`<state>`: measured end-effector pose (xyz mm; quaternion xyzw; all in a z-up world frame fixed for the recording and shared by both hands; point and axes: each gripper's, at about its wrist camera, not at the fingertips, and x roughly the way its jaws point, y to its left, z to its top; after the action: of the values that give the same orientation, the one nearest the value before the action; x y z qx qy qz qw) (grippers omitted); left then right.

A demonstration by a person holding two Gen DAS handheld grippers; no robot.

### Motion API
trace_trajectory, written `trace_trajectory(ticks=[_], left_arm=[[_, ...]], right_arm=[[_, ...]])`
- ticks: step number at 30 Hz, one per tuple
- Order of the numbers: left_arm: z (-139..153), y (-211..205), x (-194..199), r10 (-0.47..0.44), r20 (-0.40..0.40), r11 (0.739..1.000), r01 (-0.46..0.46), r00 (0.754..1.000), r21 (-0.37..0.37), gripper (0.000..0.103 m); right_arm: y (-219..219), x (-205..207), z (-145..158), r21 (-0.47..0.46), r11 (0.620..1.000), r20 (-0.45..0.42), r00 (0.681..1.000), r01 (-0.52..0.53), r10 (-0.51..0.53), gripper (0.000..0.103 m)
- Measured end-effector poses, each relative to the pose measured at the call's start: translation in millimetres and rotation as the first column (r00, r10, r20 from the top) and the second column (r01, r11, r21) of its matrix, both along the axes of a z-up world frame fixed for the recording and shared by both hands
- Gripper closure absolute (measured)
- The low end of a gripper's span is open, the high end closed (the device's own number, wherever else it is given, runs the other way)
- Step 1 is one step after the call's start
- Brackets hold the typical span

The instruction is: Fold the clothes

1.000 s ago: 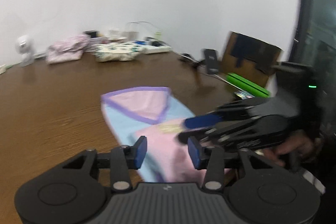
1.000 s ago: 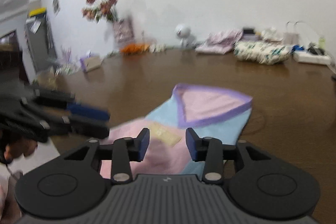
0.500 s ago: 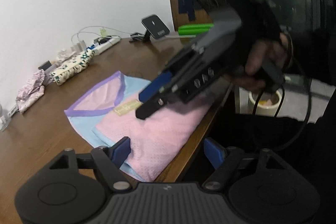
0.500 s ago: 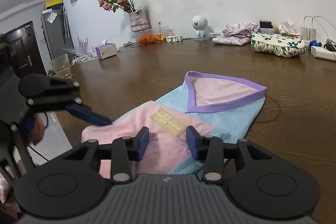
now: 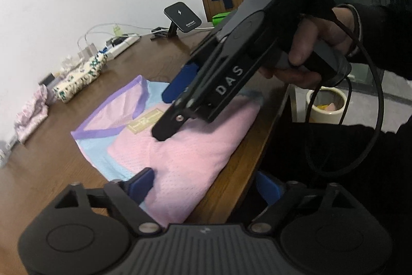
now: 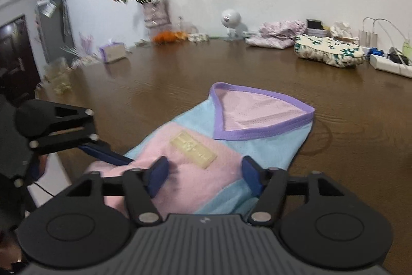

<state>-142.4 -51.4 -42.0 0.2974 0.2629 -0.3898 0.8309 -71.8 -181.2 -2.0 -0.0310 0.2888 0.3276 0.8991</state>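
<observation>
Right wrist view: folded garment [image 6: 231,153] between spread right tongs [image 6: 203,178]; left tongs [image 5: 206,184] spread beside it.

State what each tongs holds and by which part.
Nothing is held. The left tongs are open over the near edge of the shirt; the right tongs are open above its pink part.

I saw a pink and pale-blue garment [image 6: 195,172] with purple trim, blue gripper pads [image 6: 158,175], brown table [image 6: 180,84].

Both hand-held grippers [image 5: 203,184] [image 6: 203,177] agape
</observation>
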Motion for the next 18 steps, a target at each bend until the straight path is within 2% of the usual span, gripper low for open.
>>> trace_trajectory(ticks=[3, 5, 8, 11, 12, 14, 15, 16, 18], left_arm=[[7, 9, 8, 0.001, -0.06, 0.999, -0.004, 0.998, -0.053, 0.015], [18, 23, 15, 0.036, -0.14, 0.99, -0.055, 0.989, -0.132, 0.016], [37, 45, 24, 0.076, -0.238, 0.959, -0.136, 0.968, -0.25, 0.017], [49, 58, 31, 0.08, -0.3, 0.919, -0.187, 0.951, -0.346, 0.017], [50, 55, 35, 0.072, -0.32, 0.915, -0.191, 0.945, -0.356, 0.017], [42, 48, 41, 0.075, -0.355, 0.925, -0.198, 0.932, -0.324, 0.02], [37, 44, 43, 0.098, -0.357, 0.934, -0.21, 0.929, -0.29, 0.025], [32, 41, 45, 0.12, -0.358, 0.941, -0.221, 0.926, -0.256, 0.034], [27, 41, 46, 0.156, -0.338, 0.941, -0.244, 0.928, -0.234, 0.034]], right_arm=[[1, 7, 6, -0.015, 1.0, -0.034, 0.999, 0.002, -0.003, 0.036], [-6, 3, 16, 0.007, 1.0, -0.049, 0.999, 0.011, -0.011, 0.036], [-24, -15, 28, 0.058, 0.998, -0.042, 0.999, -0.025, 0.027, 0.036], [-25, -24, 21, 0.018, 0.999, -0.05, 0.998, -0.029, 0.03, 0.038], [-25, -26, 19, 0.003, 1.0, -0.053, 0.998, -0.03, 0.03, 0.039], [-25, -31, 14, -0.027, 0.999, -0.059, 0.998, -0.031, 0.029, 0.043], [-25, -34, 11, -0.042, 0.999, -0.062, 0.998, -0.032, 0.029, 0.043], [-25, -36, 9, -0.057, 0.998, -0.065, 0.997, -0.032, 0.029, 0.043], [-23, -34, 8, -0.073, 0.997, -0.054, 0.998, -0.035, 0.031, 0.042]])
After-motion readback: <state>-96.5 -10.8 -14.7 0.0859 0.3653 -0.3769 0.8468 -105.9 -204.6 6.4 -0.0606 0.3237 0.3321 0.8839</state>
